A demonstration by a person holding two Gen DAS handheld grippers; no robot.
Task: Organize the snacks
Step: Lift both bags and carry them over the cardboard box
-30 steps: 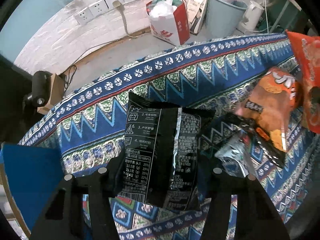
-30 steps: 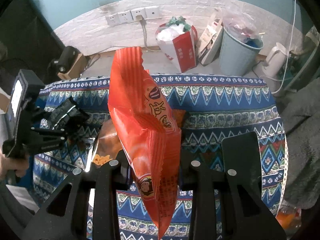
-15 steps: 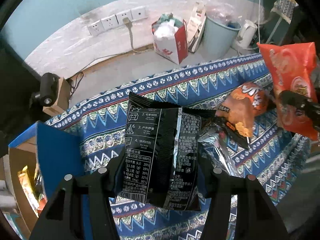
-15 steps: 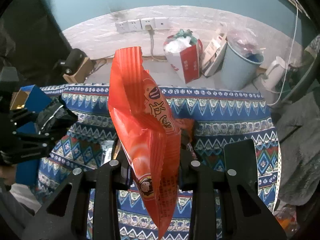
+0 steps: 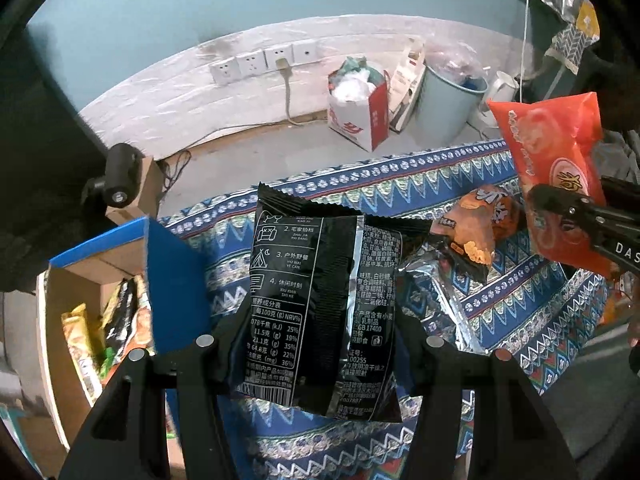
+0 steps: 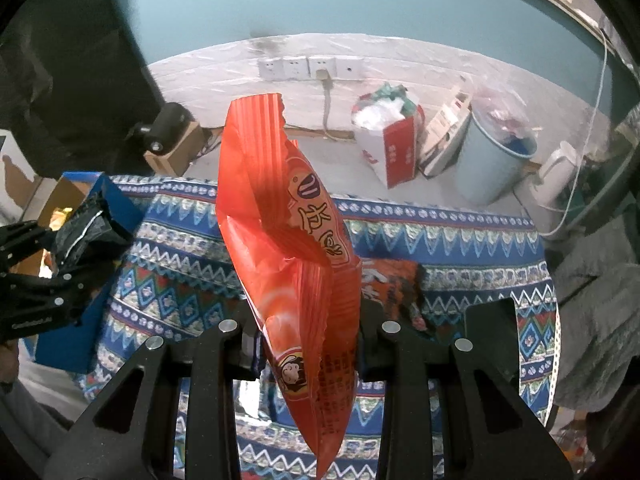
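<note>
Left gripper [image 5: 320, 344] clamps black packet [image 5: 320, 304], right gripper [image 6: 308, 332] pinches red bag [image 6: 288, 248], both held above the bench [image 5: 400, 176]. Box [image 5: 100, 264] at left part-filled; orange bag [image 5: 476, 228] and silver packet [image 5: 436, 280] left.

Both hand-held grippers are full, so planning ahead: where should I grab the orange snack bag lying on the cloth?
Grip the orange snack bag by its flat crimped end seam, coming from above; it lies flat on the patterned cloth, partly overlapping a silver packet.
</note>
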